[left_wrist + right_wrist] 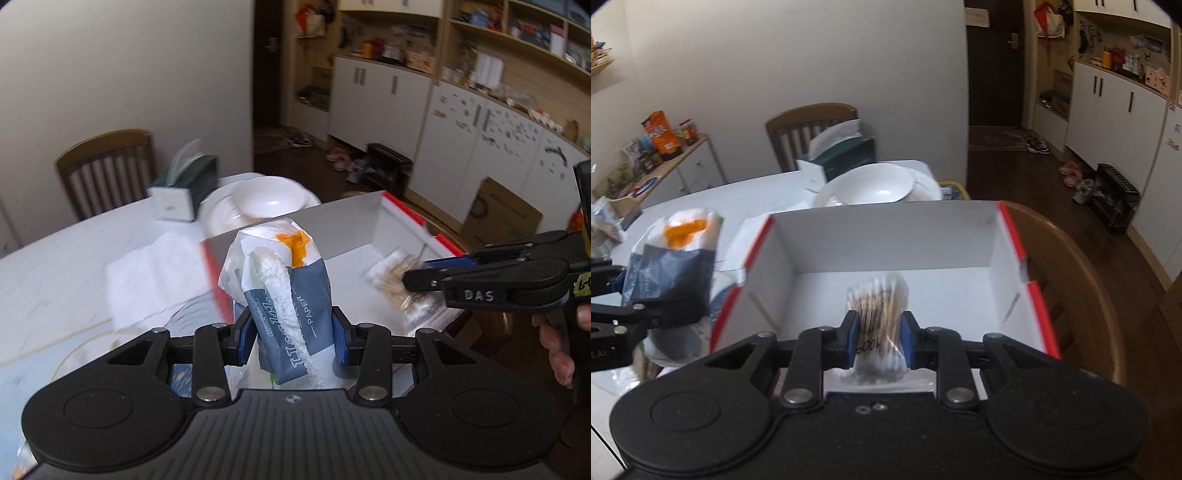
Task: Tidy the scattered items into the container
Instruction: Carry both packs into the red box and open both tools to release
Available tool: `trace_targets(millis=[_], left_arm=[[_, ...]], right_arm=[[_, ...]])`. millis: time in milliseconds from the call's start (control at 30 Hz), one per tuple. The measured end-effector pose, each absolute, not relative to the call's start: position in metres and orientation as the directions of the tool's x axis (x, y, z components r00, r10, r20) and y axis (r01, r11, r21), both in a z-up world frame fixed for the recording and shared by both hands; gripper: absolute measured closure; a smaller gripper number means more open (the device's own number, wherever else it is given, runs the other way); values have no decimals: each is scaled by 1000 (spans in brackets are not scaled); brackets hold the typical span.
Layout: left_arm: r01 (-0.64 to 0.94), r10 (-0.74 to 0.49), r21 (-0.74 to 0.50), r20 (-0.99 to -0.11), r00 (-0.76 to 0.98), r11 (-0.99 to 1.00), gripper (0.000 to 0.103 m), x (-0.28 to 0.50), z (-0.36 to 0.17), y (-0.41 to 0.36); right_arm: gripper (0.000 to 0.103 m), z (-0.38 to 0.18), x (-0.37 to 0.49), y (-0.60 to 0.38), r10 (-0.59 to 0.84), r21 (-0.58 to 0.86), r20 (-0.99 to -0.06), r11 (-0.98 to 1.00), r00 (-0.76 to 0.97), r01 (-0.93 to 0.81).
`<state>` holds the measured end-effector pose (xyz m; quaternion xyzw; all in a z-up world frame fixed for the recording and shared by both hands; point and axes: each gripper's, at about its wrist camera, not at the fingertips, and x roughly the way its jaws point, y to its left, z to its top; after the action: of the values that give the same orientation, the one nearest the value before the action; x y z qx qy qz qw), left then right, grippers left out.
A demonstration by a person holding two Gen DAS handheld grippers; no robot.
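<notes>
The left tongs (293, 341) are clamped on a soft grey-and-white plastic paper pack (284, 291), held at frame centre before the white, red-edged cardboard box (886, 240). It looks light and crushable, best gripped mid-body. The right tongs (878, 341) pinch a clear packet of wooden cotton swabs (877, 306), slippery-looking, over the box's interior.

Soft, even indoor light; the pale surface (74, 266) looks slightly washed out. Motion blur smears the swab packet (879, 317) between the right tongs (879, 341) and the box (886, 236) ahead. Fisheye distortion bends cabinets and walls near the edges, with dark vignetted corners.
</notes>
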<state>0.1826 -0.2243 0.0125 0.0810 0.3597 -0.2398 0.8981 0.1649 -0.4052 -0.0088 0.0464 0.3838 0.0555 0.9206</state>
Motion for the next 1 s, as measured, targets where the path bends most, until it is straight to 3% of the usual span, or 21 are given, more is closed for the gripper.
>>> trace_targets(millis=[133, 300, 567, 733, 833, 933, 1000], left_arm=[[523, -372, -21, -728, 576, 852, 63, 207, -6, -252], [556, -342, -12, -800, 494, 831, 63, 236, -35, -274], [567, -264, -33, -906, 330, 823, 62, 269, -83, -293], [586, -236, -19, -925, 297, 810, 57, 271, -93, -299], [603, -250, -24, -923, 294, 798, 47, 265, -93, -300], [595, -280, -43, -908, 311, 802, 46, 261, -89, -296], [591, -312, -65, -892, 326, 804, 46, 256, -84, -289]], right_arm=[[99, -19, 178, -418, 138, 135, -721, 989, 679, -58], [100, -32, 189, -428, 128, 136, -752, 990, 646, -38], [92, -37, 186, -431, 141, 140, -761, 989, 633, -52], [87, -36, 184, -433, 147, 141, -766, 988, 626, -60], [83, -33, 183, -432, 150, 137, -768, 988, 622, -68], [82, -30, 185, -431, 144, 128, -769, 989, 623, -70], [71, -27, 185, -430, 147, 136, -765, 989, 628, -66]])
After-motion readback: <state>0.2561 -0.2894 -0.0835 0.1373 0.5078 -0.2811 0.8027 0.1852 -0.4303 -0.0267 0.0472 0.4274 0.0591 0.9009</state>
